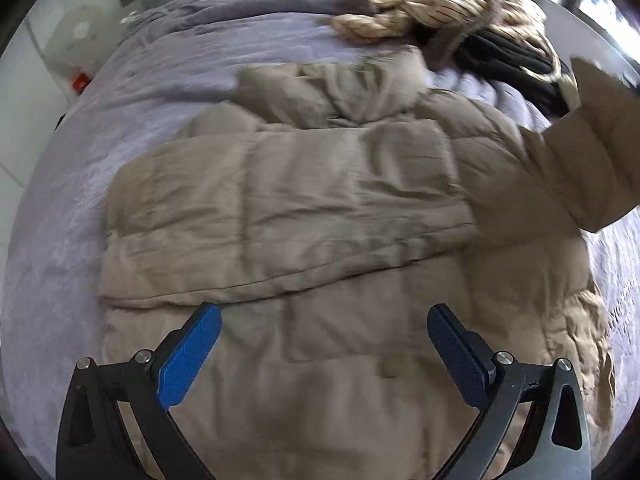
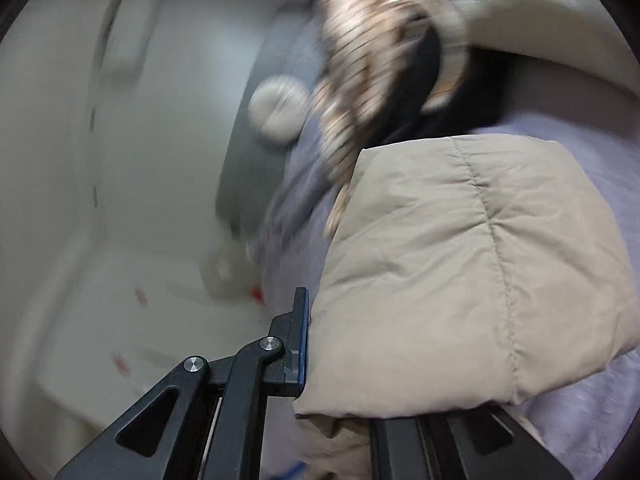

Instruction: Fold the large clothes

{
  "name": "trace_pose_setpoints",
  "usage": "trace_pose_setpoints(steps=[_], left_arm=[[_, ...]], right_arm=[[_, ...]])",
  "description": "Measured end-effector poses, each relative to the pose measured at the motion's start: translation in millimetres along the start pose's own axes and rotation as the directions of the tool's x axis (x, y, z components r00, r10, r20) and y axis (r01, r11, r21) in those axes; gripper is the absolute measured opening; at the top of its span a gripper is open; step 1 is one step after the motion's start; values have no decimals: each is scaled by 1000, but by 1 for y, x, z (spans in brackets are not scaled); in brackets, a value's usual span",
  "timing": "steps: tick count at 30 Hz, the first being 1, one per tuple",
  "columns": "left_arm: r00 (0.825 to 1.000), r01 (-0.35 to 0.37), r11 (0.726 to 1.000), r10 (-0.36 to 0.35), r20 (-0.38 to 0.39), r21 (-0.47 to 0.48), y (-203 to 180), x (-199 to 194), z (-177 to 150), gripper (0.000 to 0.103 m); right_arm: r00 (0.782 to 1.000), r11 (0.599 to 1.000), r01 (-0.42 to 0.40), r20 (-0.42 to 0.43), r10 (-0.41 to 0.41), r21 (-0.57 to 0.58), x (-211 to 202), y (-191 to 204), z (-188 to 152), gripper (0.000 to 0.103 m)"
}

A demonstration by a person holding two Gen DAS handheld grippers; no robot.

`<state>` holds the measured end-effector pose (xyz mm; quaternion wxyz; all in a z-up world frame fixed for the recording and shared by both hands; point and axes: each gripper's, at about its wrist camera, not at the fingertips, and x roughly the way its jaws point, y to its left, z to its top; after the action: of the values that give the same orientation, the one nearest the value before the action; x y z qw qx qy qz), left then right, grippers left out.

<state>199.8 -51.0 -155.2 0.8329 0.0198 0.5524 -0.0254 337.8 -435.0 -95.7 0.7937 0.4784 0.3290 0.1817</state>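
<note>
On the bed (image 1: 72, 240), over its lilac cover, lies the beige padded coat (image 1: 320, 208), spread flat with the hood toward the pillows. One sleeve (image 2: 472, 264) is lifted off the coat at its right side; the right gripper (image 2: 316, 360) is closed on this sleeve, with only one blue finger visible. The left gripper (image 1: 324, 344) hangs above the lower part of the coat, its two blue fingers wide apart and holding nothing. Beyond the coat's hood, a pile of striped and black clothes (image 1: 460, 20) lies on the bed.
</note>
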Motion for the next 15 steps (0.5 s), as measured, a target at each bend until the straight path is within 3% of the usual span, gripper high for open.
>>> trace_pose_setpoints(steps=[3, 7, 12, 14, 15], left_arm=[[1000, -23, 999, 24, 11, -36, 28, -2, -2, 103], [998, -51, 993, 54, 26, -109, 69, -3, -6, 103], [997, -68, 982, 73, 22, -176, 107, 0, -15, 103], [996, -76, 978, 82, 25, -194, 119, 3, -17, 103], [996, -76, 977, 83, 26, -198, 120, 4, -17, 103]], right_arm=[[990, 976, 55, -113, -80, -211, 60, 55, -28, 8], [946, 900, 135, -216, -241, -415, 134, 89, -80, 8], [824, 720, 228, -265, -501, -656, 216, 83, -160, 8], [783, 673, 253, -261, -564, -695, 224, 71, -187, 8], [752, 646, 278, -258, -607, -711, 232, 60, -195, 8]])
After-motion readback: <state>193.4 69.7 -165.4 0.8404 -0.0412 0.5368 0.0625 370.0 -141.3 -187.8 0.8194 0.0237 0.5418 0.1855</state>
